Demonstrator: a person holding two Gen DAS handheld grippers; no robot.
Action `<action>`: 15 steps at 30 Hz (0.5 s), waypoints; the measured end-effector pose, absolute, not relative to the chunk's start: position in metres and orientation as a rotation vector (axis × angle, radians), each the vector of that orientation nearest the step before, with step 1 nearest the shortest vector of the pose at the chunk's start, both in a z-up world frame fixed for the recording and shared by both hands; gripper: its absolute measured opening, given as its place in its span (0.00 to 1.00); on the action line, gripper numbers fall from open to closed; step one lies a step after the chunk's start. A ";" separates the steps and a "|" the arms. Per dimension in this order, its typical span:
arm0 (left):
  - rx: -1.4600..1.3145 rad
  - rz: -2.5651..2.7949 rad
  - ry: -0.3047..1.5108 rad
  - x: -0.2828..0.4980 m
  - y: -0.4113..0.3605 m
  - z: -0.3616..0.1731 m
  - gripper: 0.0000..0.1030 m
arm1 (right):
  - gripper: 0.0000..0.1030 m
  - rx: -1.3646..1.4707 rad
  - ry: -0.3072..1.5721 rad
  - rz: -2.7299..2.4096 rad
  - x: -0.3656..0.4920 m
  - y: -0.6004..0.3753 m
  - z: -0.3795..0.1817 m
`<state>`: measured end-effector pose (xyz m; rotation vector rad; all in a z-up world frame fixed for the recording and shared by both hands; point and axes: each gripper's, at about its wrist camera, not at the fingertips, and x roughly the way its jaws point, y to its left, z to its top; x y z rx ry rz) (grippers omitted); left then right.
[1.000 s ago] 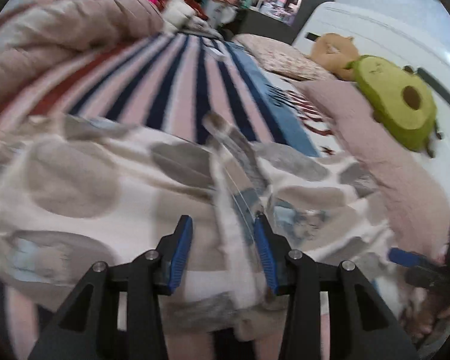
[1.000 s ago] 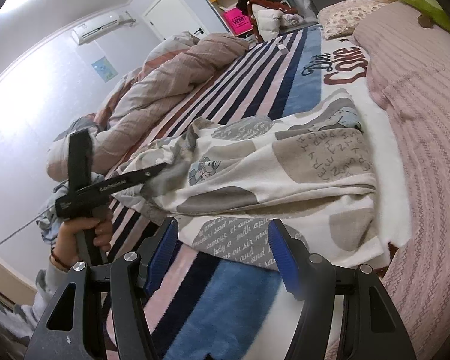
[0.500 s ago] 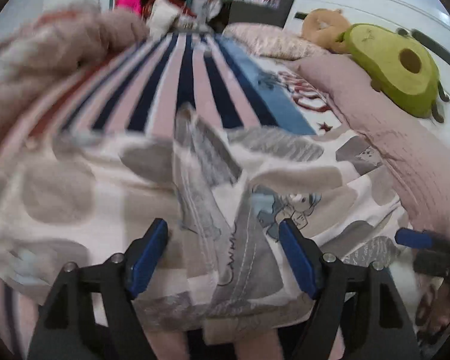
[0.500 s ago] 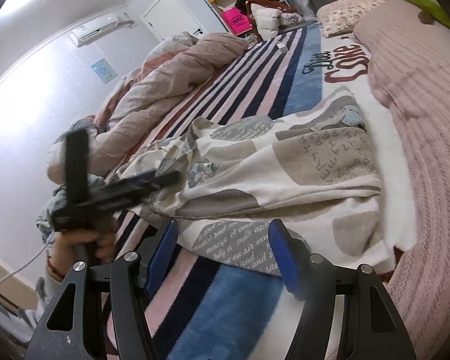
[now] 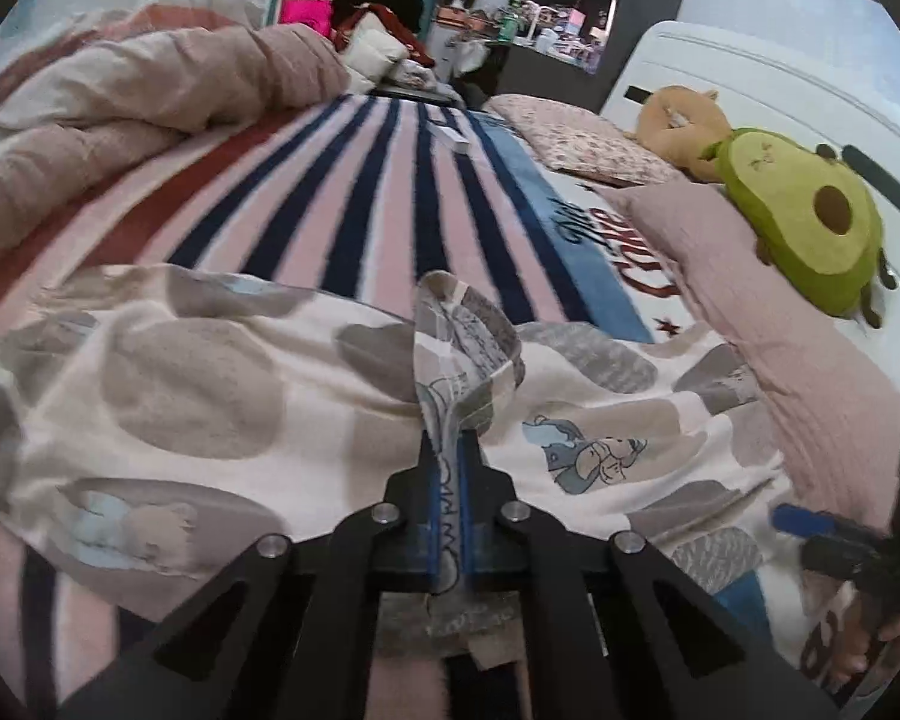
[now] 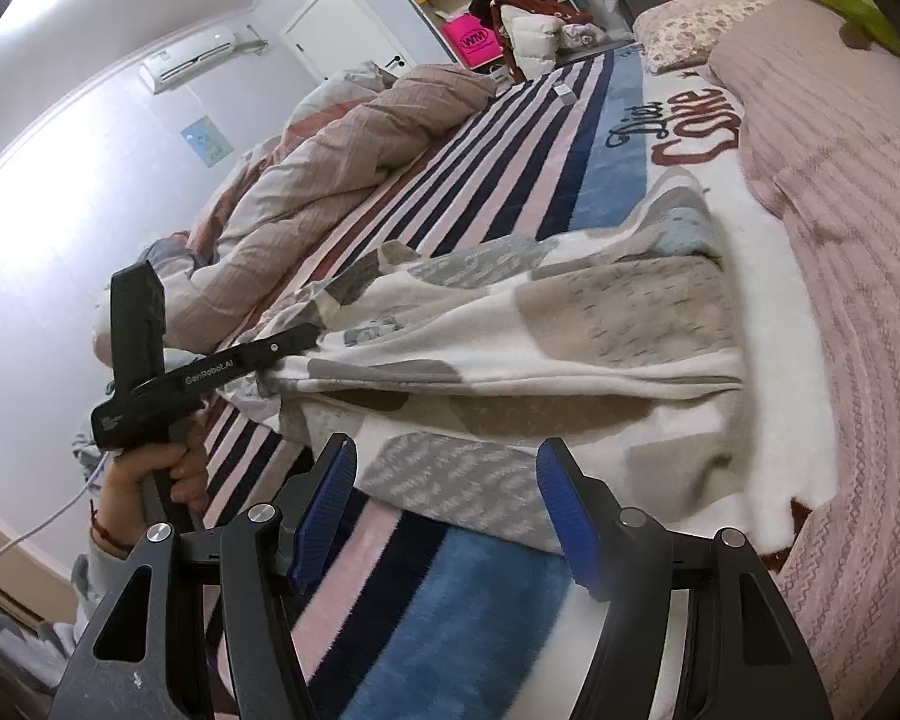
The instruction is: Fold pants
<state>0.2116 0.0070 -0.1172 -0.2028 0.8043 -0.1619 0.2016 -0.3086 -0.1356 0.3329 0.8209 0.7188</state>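
Observation:
The pants are cream fleece with grey and beige patches and cartoon prints, lying rumpled across the striped bed. My left gripper is shut on a raised ridge of the pants fabric, which stands up between the blue pads. In the right wrist view the left gripper pinches the pants at their left edge. My right gripper is open and empty, just short of the pants' near hem. It shows at the lower right of the left wrist view.
A striped pink, navy and blue blanket covers the bed. A bunched pink duvet lies on the left. A pink knit cover, an avocado plush and pillows lie on the right by the white headboard.
My left gripper has closed from open onto a raised fold of the pants. The right gripper has stayed open and almost still.

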 end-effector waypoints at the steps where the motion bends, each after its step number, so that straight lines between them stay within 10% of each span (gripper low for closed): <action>1: -0.199 -0.157 0.820 0.212 0.009 -0.121 0.03 | 0.58 0.328 0.819 0.718 0.201 -0.307 -0.134; 10: -0.198 -0.146 0.864 0.213 0.025 -0.137 0.07 | 0.58 0.298 0.826 0.721 0.194 -0.292 -0.127; 12: -0.183 -0.128 0.849 0.210 0.033 -0.129 0.48 | 0.58 0.290 0.823 0.720 0.193 -0.290 -0.125; 15: -0.200 -0.014 0.775 0.193 0.066 -0.111 0.62 | 0.58 0.284 0.819 0.721 0.192 -0.286 -0.123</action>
